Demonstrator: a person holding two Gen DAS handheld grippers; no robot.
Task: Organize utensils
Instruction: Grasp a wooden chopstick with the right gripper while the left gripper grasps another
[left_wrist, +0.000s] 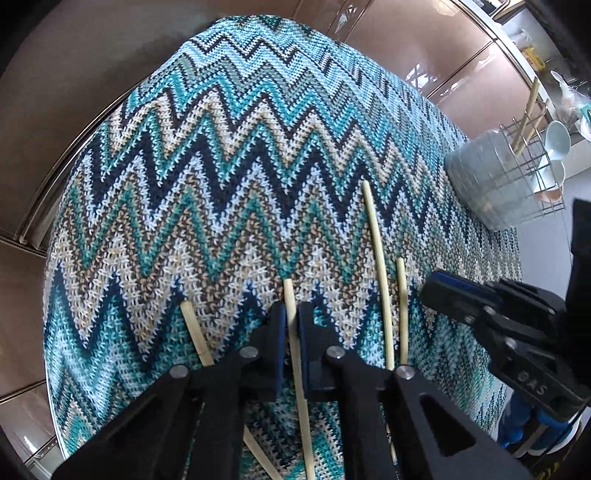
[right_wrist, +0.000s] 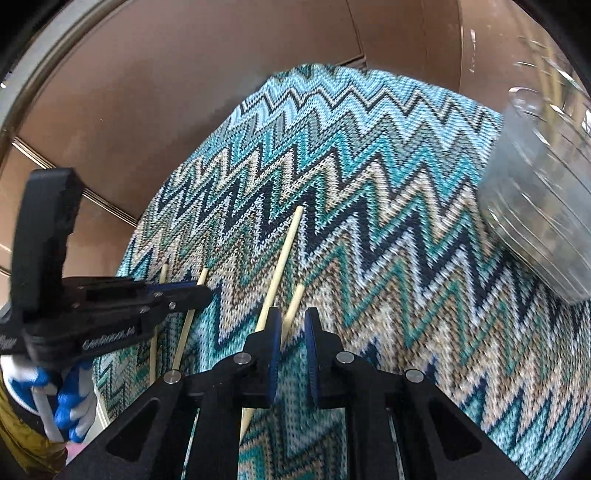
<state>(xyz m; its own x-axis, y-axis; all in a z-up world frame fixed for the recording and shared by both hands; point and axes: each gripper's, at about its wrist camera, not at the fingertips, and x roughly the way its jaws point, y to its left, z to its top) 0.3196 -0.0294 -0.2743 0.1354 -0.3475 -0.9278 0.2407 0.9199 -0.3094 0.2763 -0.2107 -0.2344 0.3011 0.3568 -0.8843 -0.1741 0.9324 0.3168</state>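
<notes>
Near the front edge of the zigzag mat (left_wrist: 258, 166), we see the left gripper (left_wrist: 291, 317) clamped on one light, stiff, slippery chopstick (left_wrist: 293, 332) near mid-length, while the right gripper (right_wrist: 291, 325) straddles another chopstick (right_wrist: 293, 306), fingers apart.

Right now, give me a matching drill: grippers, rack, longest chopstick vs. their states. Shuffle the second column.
Things:
1. left gripper
2. right gripper
3. wire rack
4. longest chopstick

States:
A. fingers apart, gripping nothing
B. holds upright sticks and pale spoons
C. fingers closed on a short chopstick
D. lies loose on the zigzag mat

Pairs: 1-C, 2-A, 3-B, 4-D
</notes>
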